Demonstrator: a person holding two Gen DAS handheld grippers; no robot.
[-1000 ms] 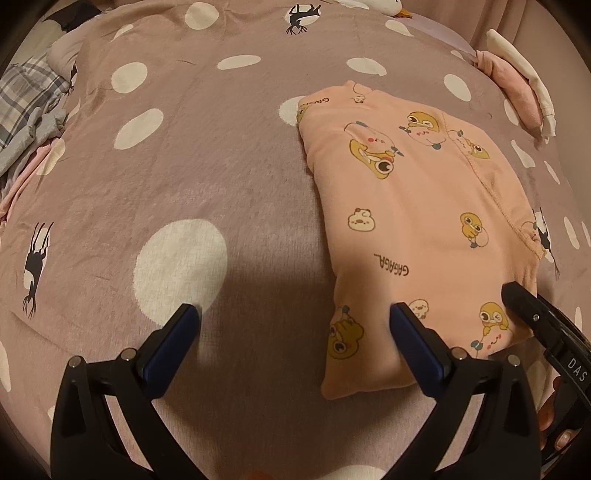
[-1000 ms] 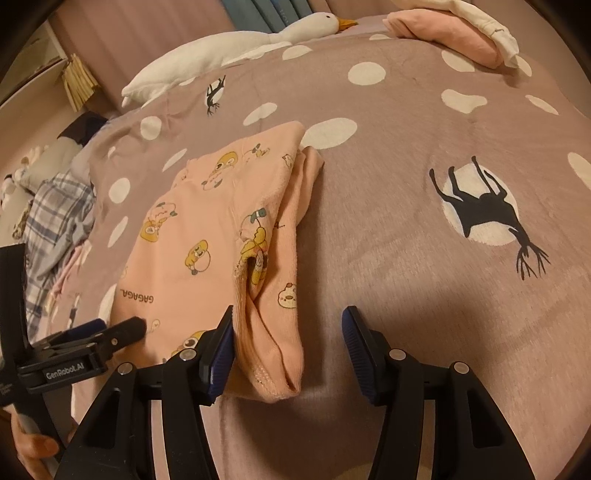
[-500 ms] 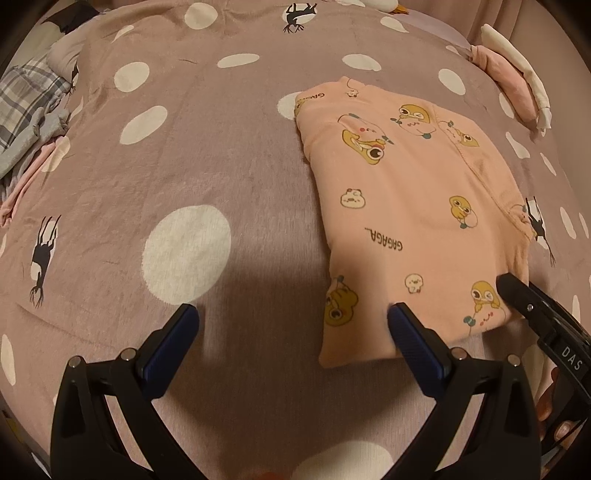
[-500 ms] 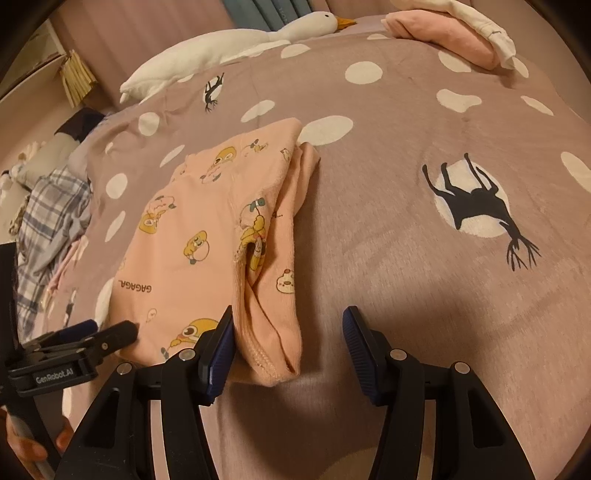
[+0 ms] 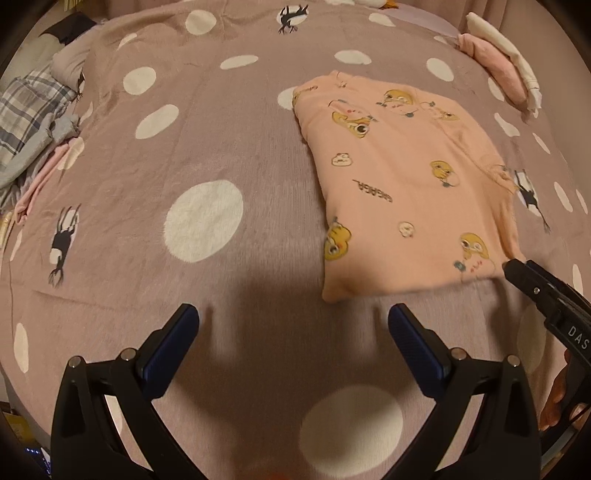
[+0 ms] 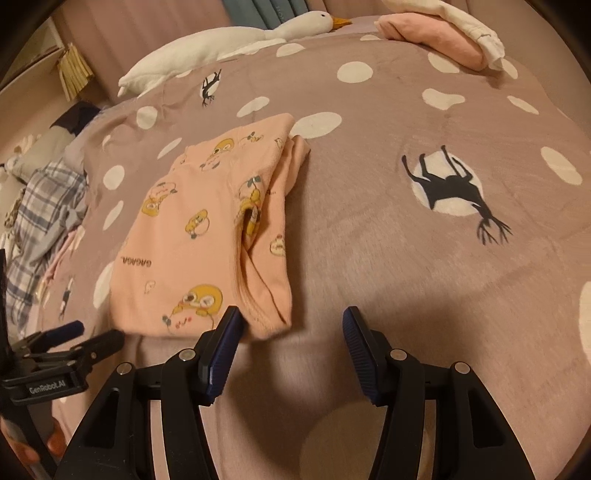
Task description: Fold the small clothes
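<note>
Two grippers are hovering over the near edge of the blanket (image 5: 258, 184), both pointing steeply down. Left gripper (image 5: 293, 325) is standing with its jaws wide apart and nothing between them — only bare blanket is lying under the blue pads (image 5: 413, 347). Right gripper (image 6: 291, 332) is likewise standing with its jaws apart and gripping nothing; its left pad is sitting just in front of the near corner of the garment (image 6: 207, 236), and whether it is touching the cloth cannot be told.

Just beyond the fingers, the garment — peach, printed with yellow cartoon figures — is lying folded flat on the blanket. In the left view it is lying to the right of centre; in the right view, to the left, with its layered edge facing the gripper.

Farther off, a plaid cloth (image 6: 40, 221) is lying bunched at the left side. At the far right edge, a pink and white folded pile (image 6: 443, 33) is resting on the blanket, and a white goose toy (image 6: 229, 48) is lying along the far edge.
</note>
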